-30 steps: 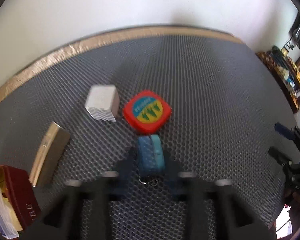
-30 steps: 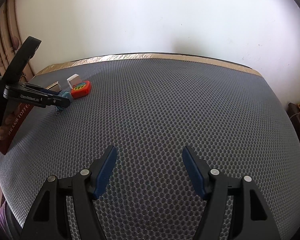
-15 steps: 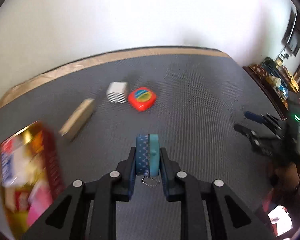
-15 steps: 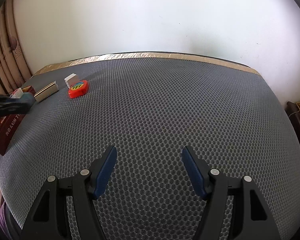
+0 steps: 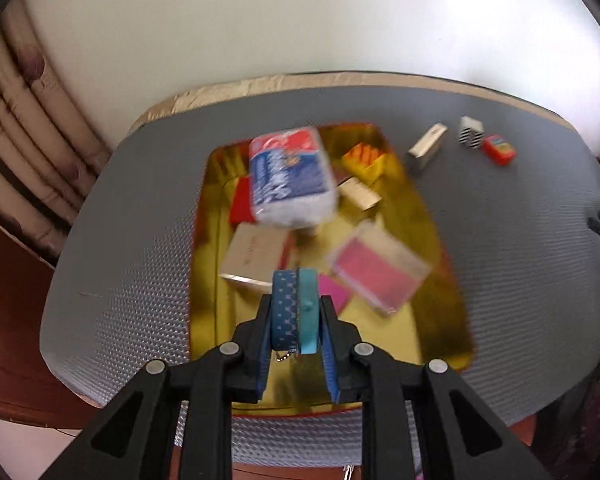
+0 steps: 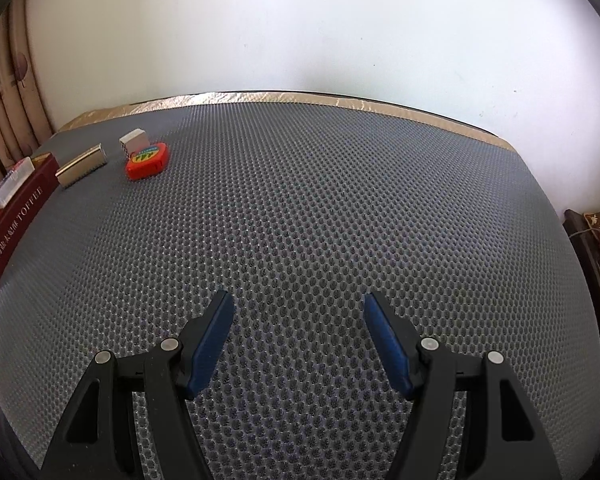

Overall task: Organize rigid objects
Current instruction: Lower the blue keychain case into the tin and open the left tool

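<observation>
Now | my left gripper [image 5: 296, 320] clamps the blue case [image 5: 295, 312] above the gold tin [image 5: 204, 280] | right gripper [image 6: 299, 340] wide, holding nothing | left on bench [image 6: 340, 200]: gold bar [image 5: 427, 147], striped cube [image 5: 471, 137], red tape measure [image 5: 499, 150] | several items already binned.

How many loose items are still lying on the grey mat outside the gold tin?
3, in a row beside the gold tin: a gold bar-shaped box nearest it, then a zigzag-patterned white box, then a red case.
</observation>
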Motion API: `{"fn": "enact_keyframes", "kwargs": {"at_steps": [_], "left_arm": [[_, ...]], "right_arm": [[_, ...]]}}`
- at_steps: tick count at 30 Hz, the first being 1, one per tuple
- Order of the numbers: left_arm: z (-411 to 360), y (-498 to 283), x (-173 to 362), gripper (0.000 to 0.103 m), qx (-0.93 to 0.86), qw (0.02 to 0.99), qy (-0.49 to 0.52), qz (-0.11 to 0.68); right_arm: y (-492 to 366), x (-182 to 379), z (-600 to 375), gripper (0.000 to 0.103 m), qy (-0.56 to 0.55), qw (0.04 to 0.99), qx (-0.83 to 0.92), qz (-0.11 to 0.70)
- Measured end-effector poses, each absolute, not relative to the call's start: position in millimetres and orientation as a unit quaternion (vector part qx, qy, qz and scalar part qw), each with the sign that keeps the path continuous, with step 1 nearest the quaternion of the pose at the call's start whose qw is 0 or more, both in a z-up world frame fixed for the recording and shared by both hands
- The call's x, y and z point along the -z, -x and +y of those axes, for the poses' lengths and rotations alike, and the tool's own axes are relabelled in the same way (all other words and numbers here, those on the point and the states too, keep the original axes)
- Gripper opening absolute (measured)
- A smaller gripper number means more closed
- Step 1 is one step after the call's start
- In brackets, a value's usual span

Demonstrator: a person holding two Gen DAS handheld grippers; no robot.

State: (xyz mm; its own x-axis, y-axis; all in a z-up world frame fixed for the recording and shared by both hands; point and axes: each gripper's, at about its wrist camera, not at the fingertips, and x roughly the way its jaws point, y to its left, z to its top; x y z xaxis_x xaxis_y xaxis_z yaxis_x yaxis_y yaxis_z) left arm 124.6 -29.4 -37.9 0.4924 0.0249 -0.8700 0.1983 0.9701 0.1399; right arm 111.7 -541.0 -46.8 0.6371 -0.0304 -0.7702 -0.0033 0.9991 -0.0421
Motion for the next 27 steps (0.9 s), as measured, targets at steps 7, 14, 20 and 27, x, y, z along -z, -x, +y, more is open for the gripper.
{"fn": "enact_keyframes", "kwargs": {"at_steps": [7,14,20,27], "left_arm": [[-9,-130,62,0.021,0.041,0.850,-0.110,0.514],[-4,-131,72,0.022,0.035,0.849,-0.106,0.517],[-2,-130,67,0.030,0.025,0.854,-0.117,0.507],[-5,-108,30,0.032,0.034,0.877,-0.059,0.476]], "right_arm": [[-115,50,-536,0.065,0.032,0.899,0.011,0.436],[-116,52,-533,0.066,0.033,0.899,0.012,0.437],[-116,52,-533,0.066,0.033,0.899,0.012,0.436],[-116,52,-533,0.066,0.033,0.899,0.012,0.437]]}}
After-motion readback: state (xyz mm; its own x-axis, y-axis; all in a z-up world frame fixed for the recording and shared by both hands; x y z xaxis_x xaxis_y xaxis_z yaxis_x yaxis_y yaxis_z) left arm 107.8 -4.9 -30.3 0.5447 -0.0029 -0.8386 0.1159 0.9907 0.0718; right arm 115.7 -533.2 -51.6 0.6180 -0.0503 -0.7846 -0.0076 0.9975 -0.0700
